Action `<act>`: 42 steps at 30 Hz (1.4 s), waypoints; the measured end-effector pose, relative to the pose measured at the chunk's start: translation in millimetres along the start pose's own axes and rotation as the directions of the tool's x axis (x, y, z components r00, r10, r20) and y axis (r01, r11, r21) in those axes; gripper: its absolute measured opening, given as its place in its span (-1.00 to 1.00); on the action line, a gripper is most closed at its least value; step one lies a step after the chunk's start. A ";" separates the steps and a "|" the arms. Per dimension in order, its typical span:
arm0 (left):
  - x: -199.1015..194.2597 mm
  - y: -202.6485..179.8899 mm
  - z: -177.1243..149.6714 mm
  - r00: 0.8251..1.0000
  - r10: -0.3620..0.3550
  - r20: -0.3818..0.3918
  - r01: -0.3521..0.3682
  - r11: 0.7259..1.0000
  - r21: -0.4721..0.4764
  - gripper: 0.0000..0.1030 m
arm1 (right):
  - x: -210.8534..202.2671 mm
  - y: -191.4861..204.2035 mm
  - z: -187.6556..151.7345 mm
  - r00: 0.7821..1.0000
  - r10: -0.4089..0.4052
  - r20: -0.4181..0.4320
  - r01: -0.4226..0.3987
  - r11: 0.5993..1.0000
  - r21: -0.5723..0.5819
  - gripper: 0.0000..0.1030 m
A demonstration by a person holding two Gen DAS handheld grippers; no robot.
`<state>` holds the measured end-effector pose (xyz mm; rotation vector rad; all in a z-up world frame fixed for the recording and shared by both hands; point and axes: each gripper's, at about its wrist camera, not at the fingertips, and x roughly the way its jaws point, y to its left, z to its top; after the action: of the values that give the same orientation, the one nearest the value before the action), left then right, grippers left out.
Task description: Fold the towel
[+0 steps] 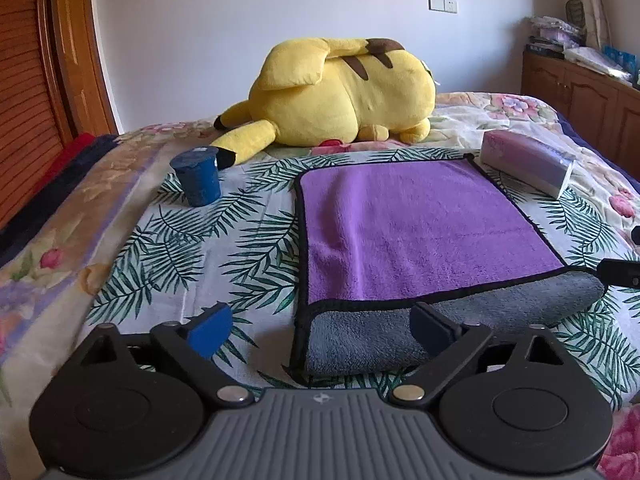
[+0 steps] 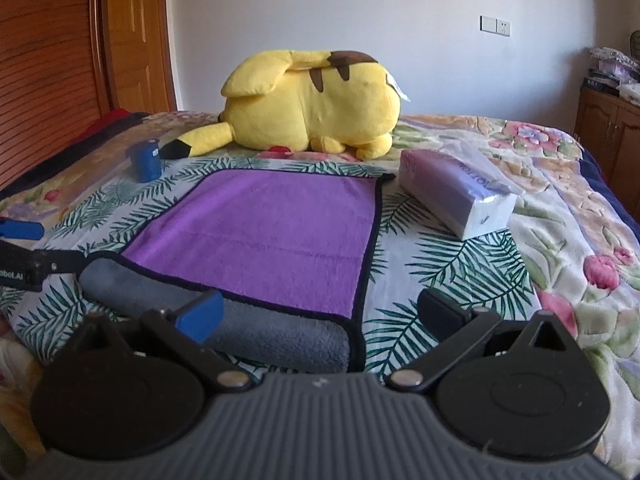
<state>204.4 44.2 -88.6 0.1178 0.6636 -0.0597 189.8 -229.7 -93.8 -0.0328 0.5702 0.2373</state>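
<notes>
Bed: floral quilt point(image 1: 48, 248) under a palm-leaf print cloth point(image 1: 192, 248).
Plush toy: yellow Pikachu point(image 1: 340, 100) lying at the far side of the bed, beyond the towel.
Towel: purple towel point(image 1: 420, 232) with black edging, flat on the leaf cloth (near edge turned over, grey underside up).
Tissue pack: tissue pack point(image 2: 460, 196), just beside the towel's far right corner.
Cup: blue cup point(image 1: 198, 178), upside down, near the towel's far left corner.
Left gripper: left gripper point(image 1: 320, 328), fingers spread wide, empty, over the towel's near left corner.
Right gripper: right gripper point(image 2: 320, 312), fingers spread wide, empty, over the near right corner.
</notes>
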 end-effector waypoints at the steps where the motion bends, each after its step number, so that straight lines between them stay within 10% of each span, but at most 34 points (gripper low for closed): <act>1: 2.5 0.6 0.2 1.000 -0.004 -0.003 0.004 1.000 -0.002 0.81 | 1.9 -0.4 -0.2 1.000 0.001 -0.006 -0.001 1.000 0.000 1.00; 31: 42.9 13.3 -10.2 0.988 -0.088 -0.131 0.084 0.996 -0.038 -0.31 | 40.0 -18.9 -7.2 0.976 0.112 -0.189 -0.093 0.990 0.104 0.47; 42: 41.6 11.7 -11.6 0.987 -0.098 -0.125 0.095 0.995 -0.027 -0.61 | 38.6 -22.2 -3.5 0.972 0.131 -0.196 -0.112 0.988 0.102 -0.17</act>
<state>231.1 56.6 -122.4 0.0690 0.7962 -0.1396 224.6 -243.3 -118.3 0.0666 0.7862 0.3297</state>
